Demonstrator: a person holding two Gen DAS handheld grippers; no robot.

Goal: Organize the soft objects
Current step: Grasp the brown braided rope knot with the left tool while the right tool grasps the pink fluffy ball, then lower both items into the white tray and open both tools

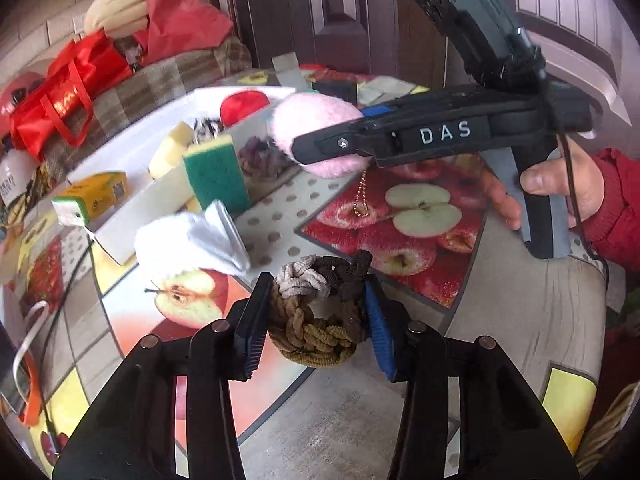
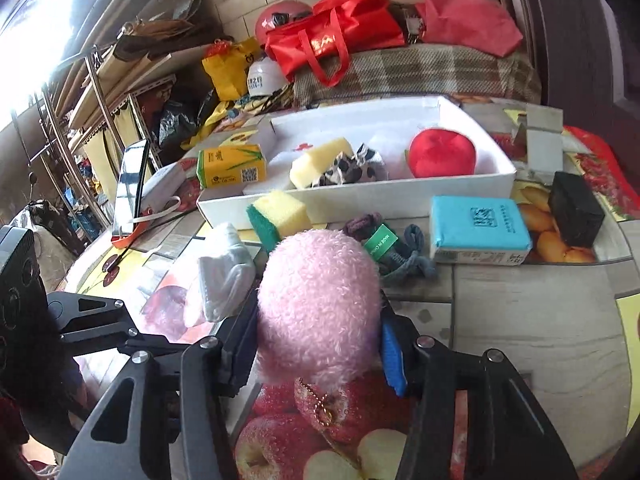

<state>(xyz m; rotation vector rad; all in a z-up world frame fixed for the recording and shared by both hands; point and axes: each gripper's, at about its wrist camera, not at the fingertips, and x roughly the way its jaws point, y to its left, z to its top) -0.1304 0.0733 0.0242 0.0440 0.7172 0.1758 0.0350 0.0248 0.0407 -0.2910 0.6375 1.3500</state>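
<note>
both grippers loaded; white box not yet reached.

left gripper [image 1: 318, 316] has its jaws clamped on a bundle of braided hair ties [image 1: 320, 320], held above the fruit-print table [image 1: 500, 312]. right gripper [image 2: 316, 340] has its jaws closed on the pink plush ball [image 2: 318, 304], its bead chain [image 2: 320, 404] dangling, raised near the white box [image 2: 360, 200]. recommended: carry each item fully over the near wall before releasing, clear of the green-backed sponge [image 2: 280, 216] leaning there; keep the chain from snagging. the right hand [image 1: 560, 184] grips the handle, tool held level, pointing toward the box.
</note>
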